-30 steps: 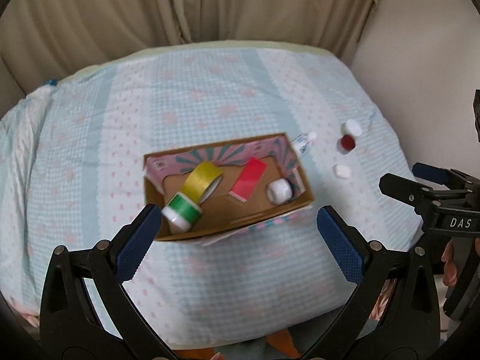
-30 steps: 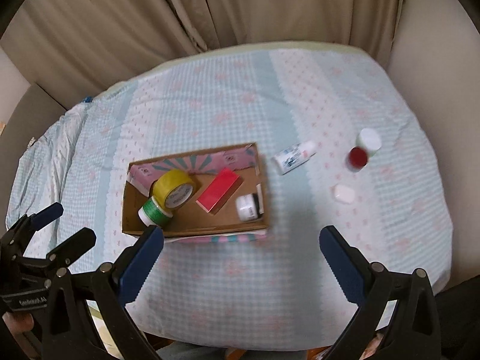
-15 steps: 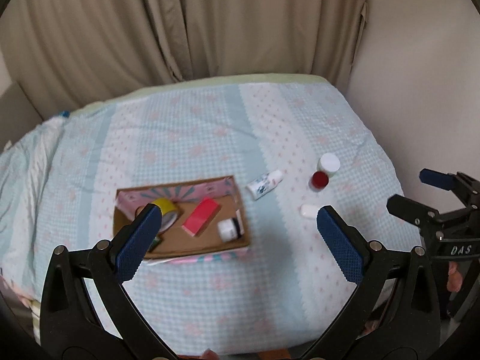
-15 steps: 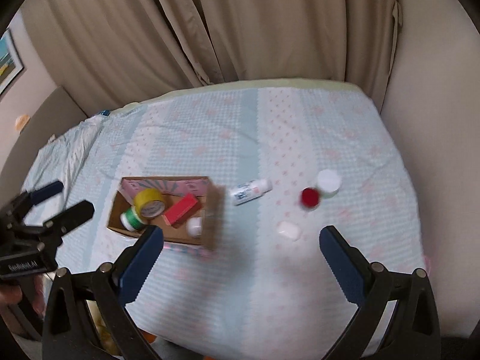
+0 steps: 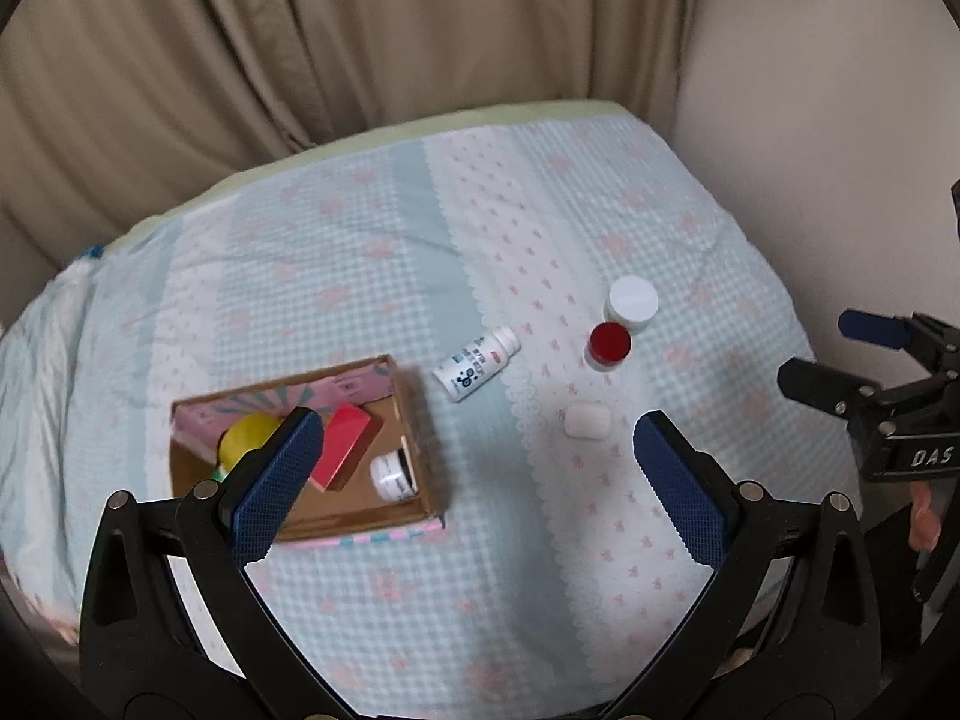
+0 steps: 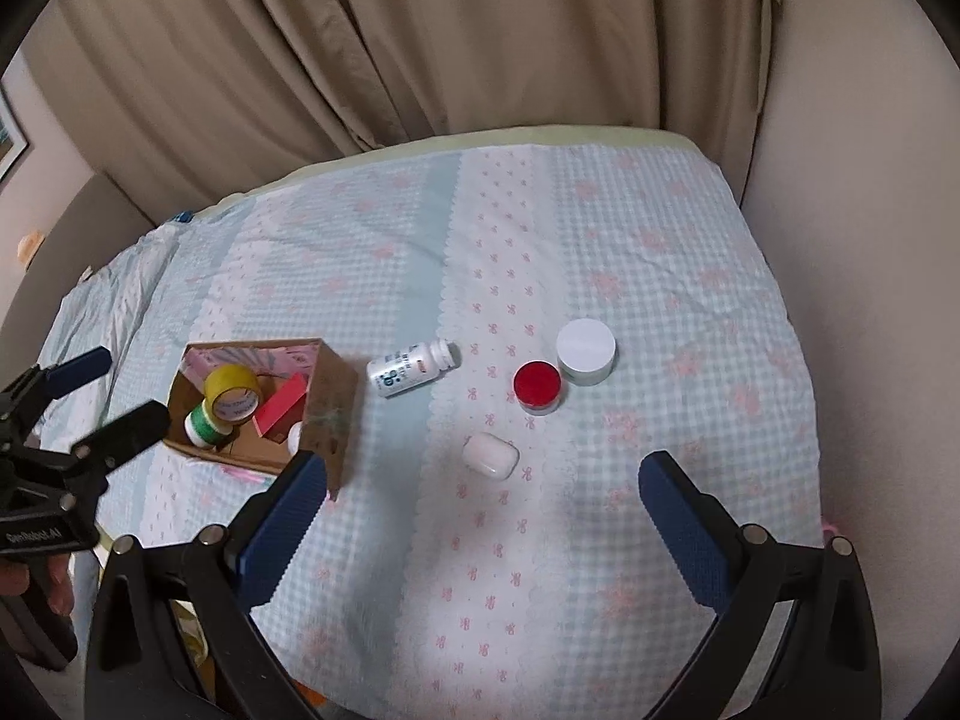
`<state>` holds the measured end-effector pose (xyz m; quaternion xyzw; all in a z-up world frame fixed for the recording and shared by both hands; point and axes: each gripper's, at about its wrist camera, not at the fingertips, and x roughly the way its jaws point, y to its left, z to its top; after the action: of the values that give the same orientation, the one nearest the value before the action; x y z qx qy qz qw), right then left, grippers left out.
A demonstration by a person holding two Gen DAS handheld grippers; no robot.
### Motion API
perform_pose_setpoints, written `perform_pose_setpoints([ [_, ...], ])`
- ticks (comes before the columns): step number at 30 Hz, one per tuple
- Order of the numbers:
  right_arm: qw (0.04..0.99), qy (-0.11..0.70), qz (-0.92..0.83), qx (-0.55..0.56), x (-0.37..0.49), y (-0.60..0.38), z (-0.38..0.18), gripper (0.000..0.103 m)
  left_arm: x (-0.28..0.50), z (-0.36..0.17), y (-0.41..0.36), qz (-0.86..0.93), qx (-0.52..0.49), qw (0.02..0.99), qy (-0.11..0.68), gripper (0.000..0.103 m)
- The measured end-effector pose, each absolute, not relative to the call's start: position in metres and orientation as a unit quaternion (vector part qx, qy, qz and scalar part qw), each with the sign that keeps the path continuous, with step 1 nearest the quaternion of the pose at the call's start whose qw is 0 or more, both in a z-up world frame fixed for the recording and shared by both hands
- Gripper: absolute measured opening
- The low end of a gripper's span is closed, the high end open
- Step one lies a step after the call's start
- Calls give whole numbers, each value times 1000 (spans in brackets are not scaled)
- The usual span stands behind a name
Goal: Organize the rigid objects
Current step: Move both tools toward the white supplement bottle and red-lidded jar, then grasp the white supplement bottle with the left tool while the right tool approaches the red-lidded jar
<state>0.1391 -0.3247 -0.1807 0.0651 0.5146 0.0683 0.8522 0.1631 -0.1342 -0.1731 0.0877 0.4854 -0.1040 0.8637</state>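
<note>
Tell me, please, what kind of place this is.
Probably a room in a home, perhaps a bedroom. A soft surface under a checked cloth with pink bows looks like a bed, beige curtains hang behind it, and a framed picture is on the wall at the left.

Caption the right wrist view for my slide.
Open right hand-held gripper above a checked bedspread: cardboard box left, bottle, two jars and white case loose.
</note>
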Motion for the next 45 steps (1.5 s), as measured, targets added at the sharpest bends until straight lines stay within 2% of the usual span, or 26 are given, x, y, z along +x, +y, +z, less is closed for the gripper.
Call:
perform_pose_setpoints([
  [7, 843, 528, 48, 89, 166, -337, -211, 103, 225, -217, -157, -148, 147, 833, 512, 103],
  [17, 823, 559, 13, 101, 213, -342, -267, 103, 309, -317, -188, -216, 223, 751, 583, 102],
  [22, 814, 573, -4, 98, 237, -342, -310, 101, 335, -369, -194, -233, 245, 711, 617, 94],
  [24, 812, 574, -11, 103, 245, -342, -328, 100, 342, -395, -196, -241, 266, 689, 630, 86],
  [27, 805, 582, -17, 109, 255, -341, -356, 94, 353, -424, -194, -245, 286, 662, 648, 79],
  [34, 779, 622, -7, 82, 276, -327, -413, 79, 367, -473, -196, -255, 303, 625, 673, 71],
  [36, 775, 628, -6, 71, 279, -324, -423, 78, 369, -482, -199, -259, 312, 618, 674, 64],
  [39, 772, 634, -4, 58, 284, -320, -434, 77, 370, -493, -201, -266, 315, 608, 679, 61],
  [42, 768, 639, -1, 49, 288, -319, -444, 69, 371, -503, -203, -261, 324, 605, 679, 52],
  [45, 762, 646, -6, 36, 292, -319, -451, 55, 372, -504, -201, -261, 315, 608, 680, 52],
])
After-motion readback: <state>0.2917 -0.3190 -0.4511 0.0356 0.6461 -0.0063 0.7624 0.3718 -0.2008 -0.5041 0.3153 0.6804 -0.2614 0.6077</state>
